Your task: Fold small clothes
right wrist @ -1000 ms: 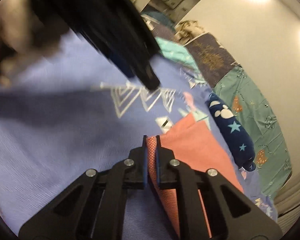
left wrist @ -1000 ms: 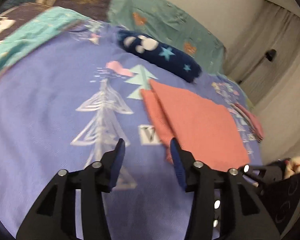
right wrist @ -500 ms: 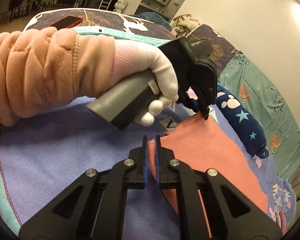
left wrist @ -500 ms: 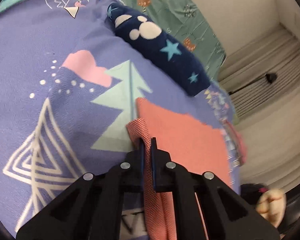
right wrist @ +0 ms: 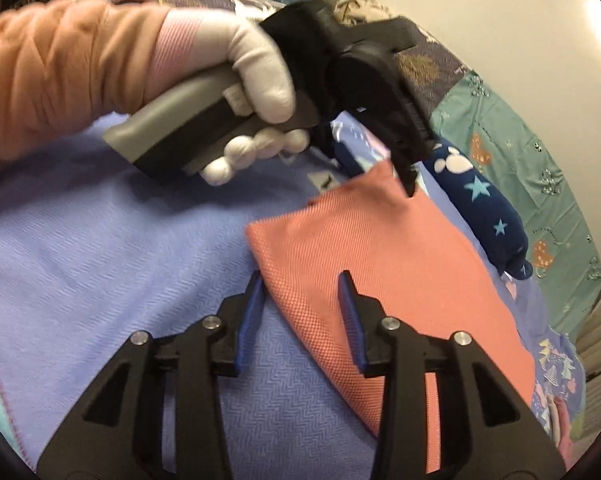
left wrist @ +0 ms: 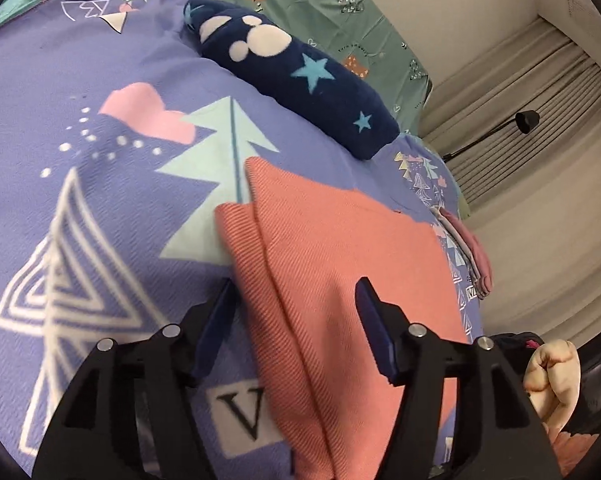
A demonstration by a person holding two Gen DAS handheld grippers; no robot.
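Note:
A salmon-pink cloth (left wrist: 340, 264) lies folded on the purple patterned blanket (left wrist: 80, 184); it also shows in the right wrist view (right wrist: 400, 264). My left gripper (left wrist: 294, 300) is open, its fingers straddling the cloth's folded left edge. My right gripper (right wrist: 300, 280) is open over the cloth's near corner. In the right wrist view the left gripper (right wrist: 380, 160), held by a gloved hand (right wrist: 256, 80), hovers at the cloth's far corner.
A rolled navy fleece (left wrist: 296, 80) with stars lies beyond the cloth. A green printed sheet (left wrist: 340, 12) lies behind it. Pink folded items (left wrist: 472, 256) lie at the blanket's right edge. Curtains (left wrist: 540, 120) hang at the right.
Both grippers were shut on the pink cloth's edge half a second ago; both have opened and let go. The cloth now lies flat on the blanket.

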